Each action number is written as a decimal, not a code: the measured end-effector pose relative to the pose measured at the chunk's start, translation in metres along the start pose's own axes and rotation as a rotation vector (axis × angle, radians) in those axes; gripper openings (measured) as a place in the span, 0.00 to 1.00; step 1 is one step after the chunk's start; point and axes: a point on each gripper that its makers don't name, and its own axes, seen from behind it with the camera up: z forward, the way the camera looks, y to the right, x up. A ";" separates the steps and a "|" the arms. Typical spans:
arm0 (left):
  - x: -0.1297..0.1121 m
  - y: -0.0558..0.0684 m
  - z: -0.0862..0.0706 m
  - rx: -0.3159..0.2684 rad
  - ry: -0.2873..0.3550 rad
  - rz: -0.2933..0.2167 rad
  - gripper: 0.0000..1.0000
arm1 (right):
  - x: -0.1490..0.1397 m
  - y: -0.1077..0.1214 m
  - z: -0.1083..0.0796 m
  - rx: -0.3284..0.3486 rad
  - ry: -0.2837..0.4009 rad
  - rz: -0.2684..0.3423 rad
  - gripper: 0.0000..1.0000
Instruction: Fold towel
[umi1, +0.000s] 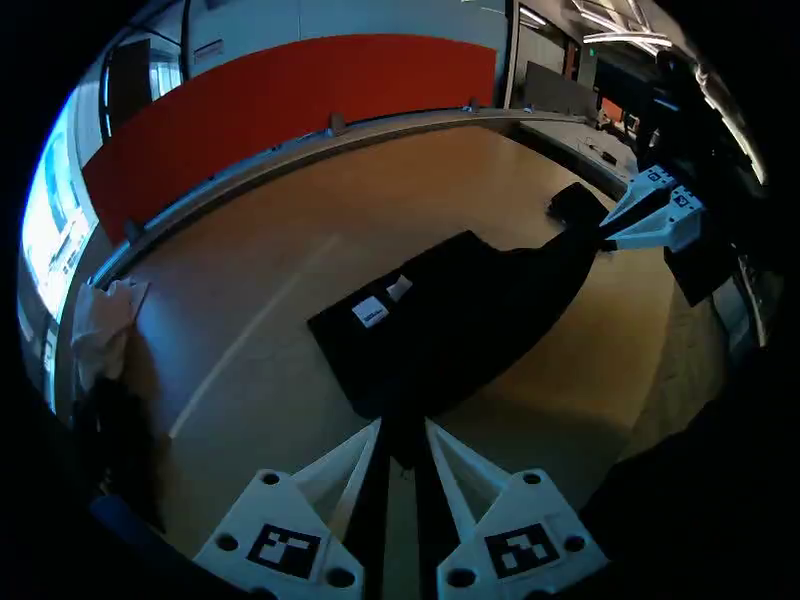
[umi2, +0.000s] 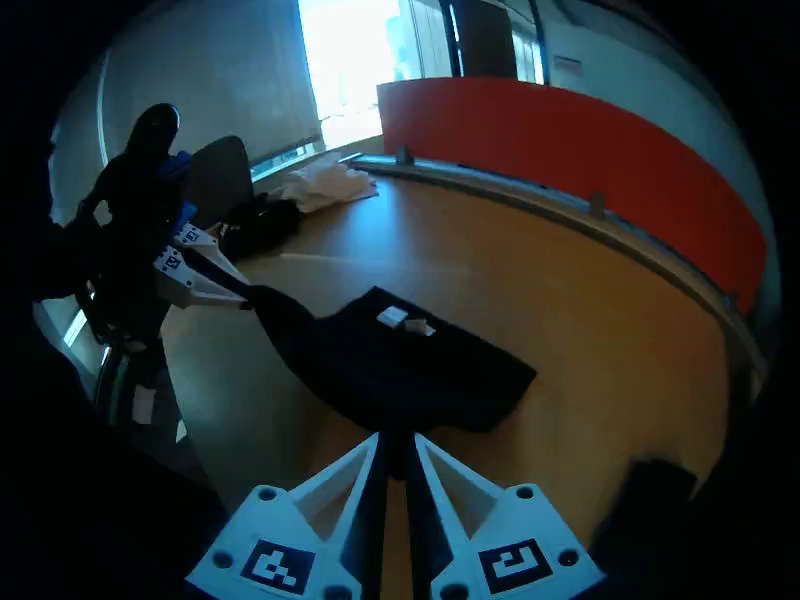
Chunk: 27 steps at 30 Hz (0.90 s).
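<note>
A dark towel (umi1: 460, 320) with white tags (umi1: 372, 312) lies partly spread on the wooden table (umi1: 300, 250). In the left gripper view, my left gripper (umi1: 403, 432) is shut on the towel's near corner. Farther off at the right, my right gripper (umi1: 608, 236) pinches another corner and lifts that edge off the table. In the right gripper view, the towel (umi2: 400, 365) runs from my right gripper (umi2: 397, 440), shut on its near corner, to my left gripper (umi2: 246, 295) at the left, shut on the raised corner.
A white cloth (umi2: 325, 183) and a dark cloth (umi2: 262, 220) lie at the table's far end. A red partition (umi1: 290, 100) runs along the table's long edge. A person (umi2: 140, 220) stands beside a chair (umi2: 215, 172). A small dark item (umi1: 578, 200) rests behind the right gripper.
</note>
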 end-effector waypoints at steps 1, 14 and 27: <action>0.001 0.001 -0.001 0.000 0.000 0.002 0.15 | 0.001 0.000 -0.001 0.001 0.000 -0.001 0.10; 0.003 0.009 -0.015 -0.018 -0.006 -0.010 0.15 | -0.003 -0.006 -0.014 0.016 -0.015 -0.003 0.10; 0.009 0.007 -0.007 -0.010 0.002 -0.018 0.15 | -0.002 0.001 -0.006 0.008 -0.018 0.003 0.10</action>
